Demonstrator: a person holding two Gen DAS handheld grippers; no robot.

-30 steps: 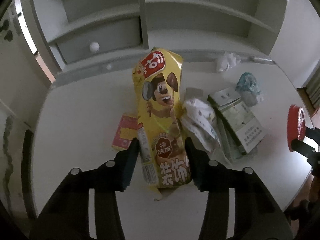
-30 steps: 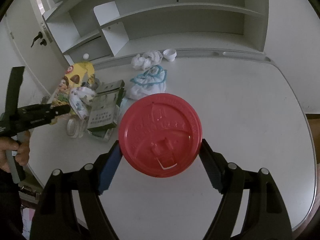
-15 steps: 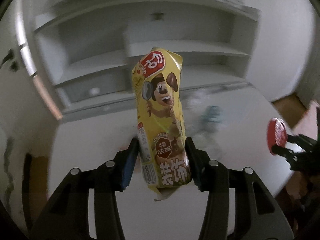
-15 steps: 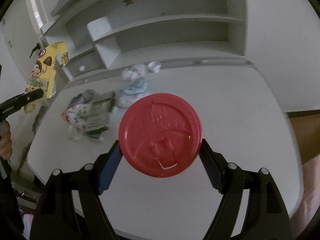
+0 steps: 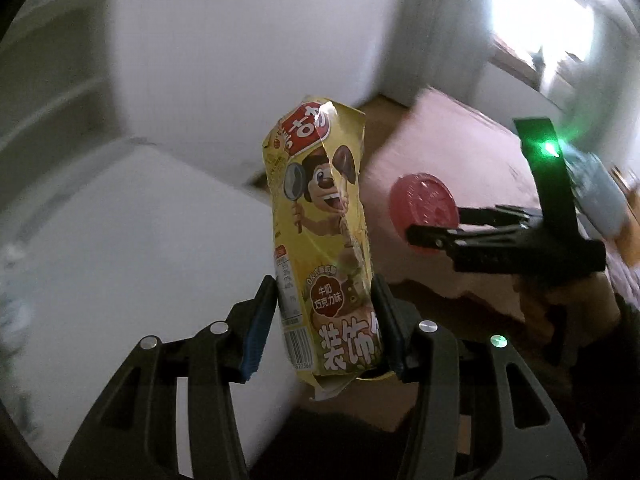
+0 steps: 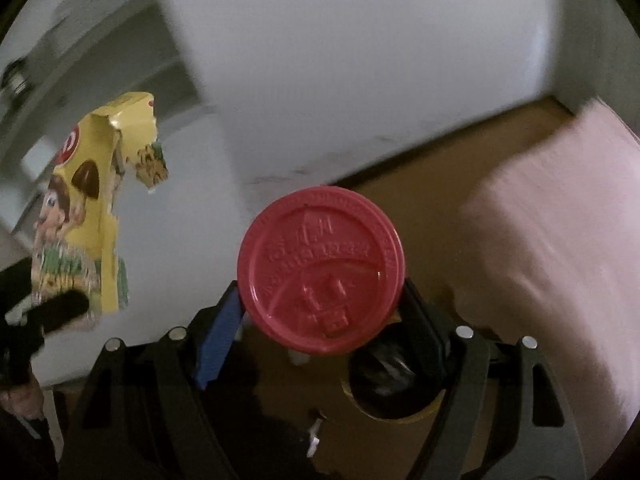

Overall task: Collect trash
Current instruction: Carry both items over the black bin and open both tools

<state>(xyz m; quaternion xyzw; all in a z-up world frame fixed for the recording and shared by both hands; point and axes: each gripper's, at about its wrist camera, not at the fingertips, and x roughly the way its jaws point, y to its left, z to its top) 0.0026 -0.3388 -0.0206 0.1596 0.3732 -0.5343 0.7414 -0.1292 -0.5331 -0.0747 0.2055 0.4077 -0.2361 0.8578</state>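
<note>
Both grippers have swung off the table. Left gripper [image 5: 324,326] clamps the upright yellow snack wrapper [image 5: 320,240]; right gripper [image 6: 320,312] clamps the red lid [image 6: 320,268] above a round bin [image 6: 394,384], contents apparently dark, indistinct.

Both fisheye views are dim and bend into black vignettes at the corners. Daylight blows out a glaring bright window opening [image 5: 532,20] at upper right of the left view. Backgrounds smear with motion blur, while the crumpled yellow cartoon-dog snack wrapper [image 5: 320,240] and round red plastic cup lid [image 6: 320,270] stay sharp. A small green indicator light [image 5: 548,148] flares.
</note>
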